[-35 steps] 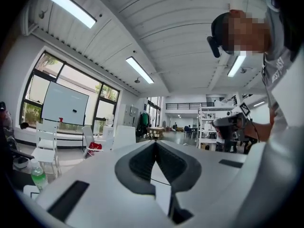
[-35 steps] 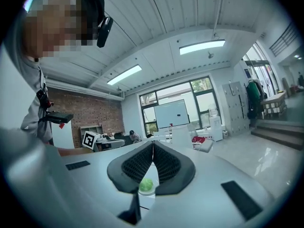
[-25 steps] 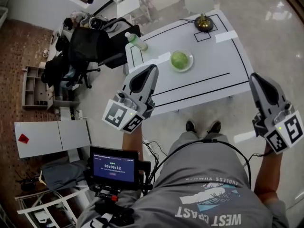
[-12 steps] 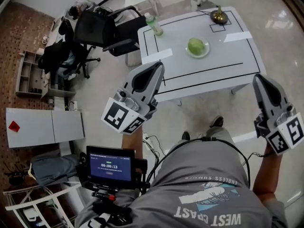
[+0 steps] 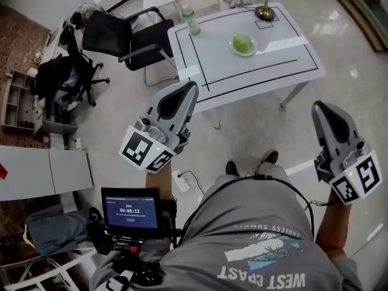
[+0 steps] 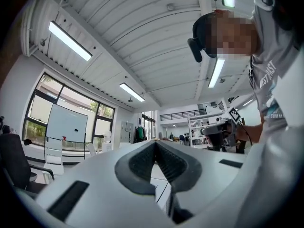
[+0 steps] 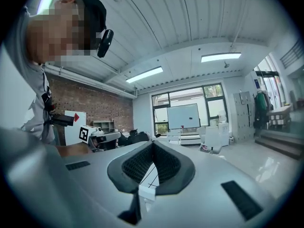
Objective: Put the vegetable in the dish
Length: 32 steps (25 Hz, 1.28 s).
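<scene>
Left gripper (image 5: 193, 85) and right gripper (image 5: 317, 105): jaws closed, nothing held, both near the body. Bare floor (image 5: 254, 132) separates them from the table (image 5: 273, 71). Far centre, the vegetable (image 5: 242, 42) already sits in the dish (image 5: 232, 50). It appears round, firm and smooth; grip it across the widest middle. The bottle (image 5: 193, 24) and brass object (image 5: 264, 12) stand well apart and obstruct nothing.

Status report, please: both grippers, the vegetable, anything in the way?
Left gripper shut, empty. Right gripper shut, empty. Vegetable lies in the dish on the table. Bottle stands apart, not in the way.
</scene>
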Motion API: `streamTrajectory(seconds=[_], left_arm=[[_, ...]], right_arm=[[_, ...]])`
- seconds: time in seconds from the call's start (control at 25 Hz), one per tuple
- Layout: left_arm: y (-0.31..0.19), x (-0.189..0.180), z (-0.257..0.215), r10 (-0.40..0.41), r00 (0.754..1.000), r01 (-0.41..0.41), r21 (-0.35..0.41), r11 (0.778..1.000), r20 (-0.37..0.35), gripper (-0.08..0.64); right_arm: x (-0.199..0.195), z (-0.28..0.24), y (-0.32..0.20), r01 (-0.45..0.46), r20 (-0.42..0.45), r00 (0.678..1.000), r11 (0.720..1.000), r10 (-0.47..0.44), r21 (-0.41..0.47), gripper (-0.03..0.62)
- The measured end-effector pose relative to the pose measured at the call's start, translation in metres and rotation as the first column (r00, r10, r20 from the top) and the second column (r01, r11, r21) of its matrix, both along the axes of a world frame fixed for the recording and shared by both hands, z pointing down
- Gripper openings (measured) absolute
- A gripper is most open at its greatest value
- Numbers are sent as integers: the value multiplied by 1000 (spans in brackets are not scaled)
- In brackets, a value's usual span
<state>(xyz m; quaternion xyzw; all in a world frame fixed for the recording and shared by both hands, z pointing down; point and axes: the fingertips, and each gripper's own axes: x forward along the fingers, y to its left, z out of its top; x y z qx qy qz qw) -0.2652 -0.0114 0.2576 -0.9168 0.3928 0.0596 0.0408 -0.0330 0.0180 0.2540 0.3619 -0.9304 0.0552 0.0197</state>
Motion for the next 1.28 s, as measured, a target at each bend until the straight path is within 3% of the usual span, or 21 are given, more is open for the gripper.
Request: streamTrajectory(seconds=[0.16, 0.36, 0.56, 0.8, 1.04, 1.28], left_arm=[[37, 18, -7, 42, 999, -42, 22, 999, -4, 5], [101, 52, -5, 59, 998, -59, 41, 997, 1, 6], [162, 99, 1, 70, 997, -70, 18, 997, 11, 6], [238, 164, 10, 127, 991, -127, -9, 992, 47, 5], [275, 177, -4, 127, 990, -128, 17, 992, 58, 6], [289, 176, -10, 127, 989, -129, 29, 991, 71, 5]], right_arm=[[14, -8, 47, -26, -14, 1000, 1000, 27, 16, 8], [43, -3, 115, -32, 53, 998, 999, 32, 1, 8], [76, 7, 186, -27, -43, 999, 1000, 28, 13, 6], [136, 22, 268, -83, 3, 997, 996, 83, -20, 6], [154, 16, 305, -81, 17, 997, 997, 81, 9, 6], [147, 16, 317, -66, 23, 998, 998, 66, 14, 6]])
